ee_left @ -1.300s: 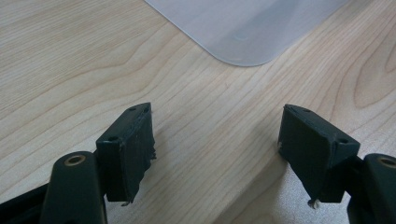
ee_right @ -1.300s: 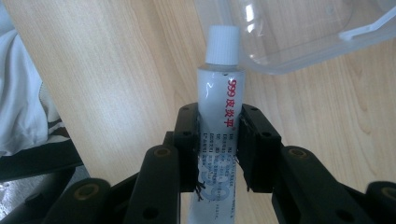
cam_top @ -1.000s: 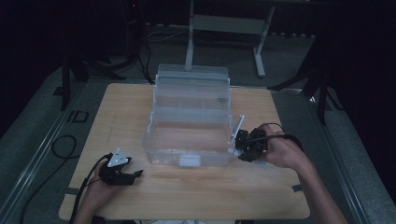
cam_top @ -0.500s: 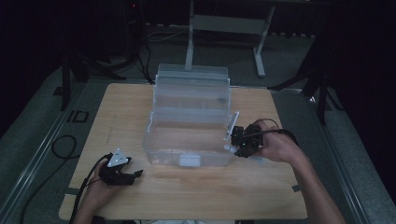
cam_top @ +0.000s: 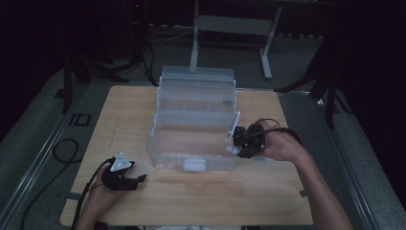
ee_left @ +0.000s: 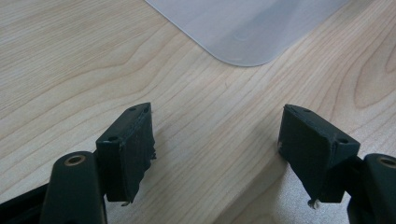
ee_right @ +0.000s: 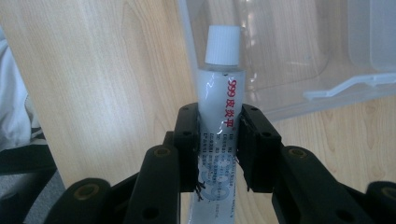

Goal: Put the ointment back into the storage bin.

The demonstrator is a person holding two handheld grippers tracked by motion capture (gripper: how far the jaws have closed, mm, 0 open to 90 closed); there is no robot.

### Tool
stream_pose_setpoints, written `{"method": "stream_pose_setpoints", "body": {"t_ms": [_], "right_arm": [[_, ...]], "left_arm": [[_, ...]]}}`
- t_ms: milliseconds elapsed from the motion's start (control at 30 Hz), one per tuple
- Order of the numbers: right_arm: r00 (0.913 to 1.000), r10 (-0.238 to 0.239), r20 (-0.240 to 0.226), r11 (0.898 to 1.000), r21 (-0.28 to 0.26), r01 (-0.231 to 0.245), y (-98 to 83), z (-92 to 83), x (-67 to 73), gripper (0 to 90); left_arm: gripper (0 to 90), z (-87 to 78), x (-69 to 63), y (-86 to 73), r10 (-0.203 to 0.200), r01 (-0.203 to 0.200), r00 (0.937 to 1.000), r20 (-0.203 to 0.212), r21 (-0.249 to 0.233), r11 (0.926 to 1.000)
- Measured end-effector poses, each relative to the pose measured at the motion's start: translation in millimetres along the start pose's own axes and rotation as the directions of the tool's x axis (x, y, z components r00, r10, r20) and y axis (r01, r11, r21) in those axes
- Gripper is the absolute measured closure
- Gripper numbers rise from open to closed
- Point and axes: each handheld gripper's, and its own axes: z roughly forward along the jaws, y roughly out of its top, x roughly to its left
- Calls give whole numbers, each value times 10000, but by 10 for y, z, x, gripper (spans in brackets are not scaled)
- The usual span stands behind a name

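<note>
Right hand has closed in on the box since the earlier frames; left hasn't budged. Wooden table (cam_top: pixel 191 201) carries a clear tiered organiser box (cam_top: pixel 194 143), trays fanned open. Right gripper (cam_top: pixel 238 144) sits touching the box's right end wall; its jaws pinch a white ointment tube (ee_right: pixel 218 112) mid-body. Left gripper (ee_left: pixel 217 149) rests near the front-left table edge, jaws spread, empty, well apart from the box. Tube's long axis runs along the jaws, cap (ee_right: pixel 223 44) leading, pointing at the box wall. Risk: cap looks level with the rim, so pushing on could butt it against the wall and skew or slip the tube in the pinch
</note>
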Motion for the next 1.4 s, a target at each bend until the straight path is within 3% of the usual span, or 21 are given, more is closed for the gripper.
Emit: {"method": "stream_pose_setpoints", "body": {"t_ms": [1033,1400], "right_arm": [[9983,-584,-41,9982,117,585,221,23,-78,703],[9964,-840,-63,9964,-70,839,277,-1,-122,703]], "left_arm": [[273,0,0,0,-1,1,10000,3,4,10000],[273,-1,1,0,2,-2,10000,5,11,10000]]}}
